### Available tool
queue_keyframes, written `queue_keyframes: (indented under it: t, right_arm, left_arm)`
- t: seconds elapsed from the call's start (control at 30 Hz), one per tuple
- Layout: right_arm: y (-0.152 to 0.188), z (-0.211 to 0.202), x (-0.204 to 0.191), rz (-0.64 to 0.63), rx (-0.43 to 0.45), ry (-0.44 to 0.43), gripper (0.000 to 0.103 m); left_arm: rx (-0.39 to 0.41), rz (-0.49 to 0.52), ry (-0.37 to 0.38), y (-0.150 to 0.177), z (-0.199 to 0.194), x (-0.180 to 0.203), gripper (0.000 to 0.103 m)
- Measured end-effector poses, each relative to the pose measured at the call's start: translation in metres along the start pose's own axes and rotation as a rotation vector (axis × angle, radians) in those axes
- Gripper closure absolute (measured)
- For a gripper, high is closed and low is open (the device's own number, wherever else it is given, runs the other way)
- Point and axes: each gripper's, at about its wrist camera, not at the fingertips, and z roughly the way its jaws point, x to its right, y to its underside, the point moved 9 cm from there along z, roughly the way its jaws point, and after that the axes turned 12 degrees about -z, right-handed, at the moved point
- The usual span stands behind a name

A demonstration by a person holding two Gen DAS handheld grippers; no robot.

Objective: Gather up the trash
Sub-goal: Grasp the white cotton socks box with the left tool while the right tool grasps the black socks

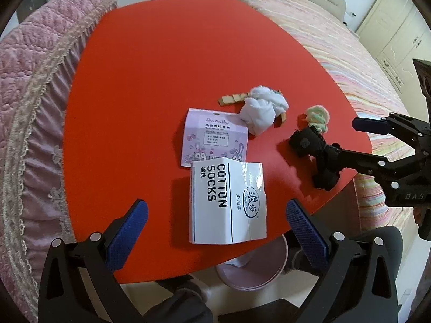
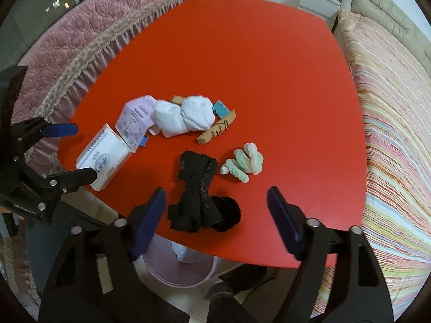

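My left gripper (image 1: 215, 231) hangs nearest the lens, blue pads spread wide and holding nothing; between them lies the white "COTTON SOCKS" package (image 1: 228, 202), flat at the near edge of the red table (image 1: 167, 62). Its far end overlaps the pink cartoon-printed packet (image 1: 211, 138). Beyond that — a crumpled white cloth (image 1: 262, 109) resting on tan wooden pieces (image 1: 232, 99). My right gripper (image 2: 215, 224) is likewise spread wide and empty, its fingers flanking the black sock bundle (image 2: 200, 195), which sits at the table's near edge without touching either pad. Just past the bundle lies a twisted green-and-cream sock (image 2: 243, 165); a small teal piece (image 2: 221, 108) lies beside the white cloth. Below the table edge stands a pink bin (image 2: 183, 271) with a white wad inside. Pink quilted bedding (image 1: 35, 86) borders the left side — a striped bedspread (image 2: 396, 134) the right.
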Motion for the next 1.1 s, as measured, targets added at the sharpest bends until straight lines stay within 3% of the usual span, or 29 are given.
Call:
queue_keyframes:
  t: [0.07, 0.13, 0.23, 0.37, 0.43, 0.63, 1.1]
  right_arm:
    - [0.001, 0.007, -0.002, -0.006, -0.015, -0.007, 0.037]
    - [0.003, 0.015, -0.002, -0.008, -0.033, -0.013, 0.046]
    - [0.005, 0.020, -0.004, -0.016, -0.034, -0.022, 0.062]
    - [0.004, 0.020, -0.003, -0.013, -0.015, -0.024, 0.081]
    - [0.005, 0.017, -0.003, -0.011, -0.006, -0.028, 0.084]
    - [0.001, 0.009, -0.004, 0.006, 0.032, -0.032, 0.090]
    - [-0.008, -0.030, -0.008, 0.032, 0.143, -0.021, 0.091]
  left_arm:
    - [-0.010, -0.002, 0.002, 0.001, 0.005, 0.000, 0.009]
    - [-0.032, -0.011, 0.002, 0.003, 0.011, -0.002, 0.030]
    - [-0.046, -0.007, 0.001, 0.006, 0.016, -0.003, 0.048]
    - [-0.026, 0.016, 0.005, 0.006, 0.011, -0.001, 0.058]
    - [-0.008, 0.019, 0.000, 0.005, 0.009, 0.001, 0.066]
    - [0.027, 0.026, 0.017, 0.008, -0.004, 0.005, 0.074]
    - [0.133, 0.064, 0.029, 0.001, -0.046, 0.019, 0.077]
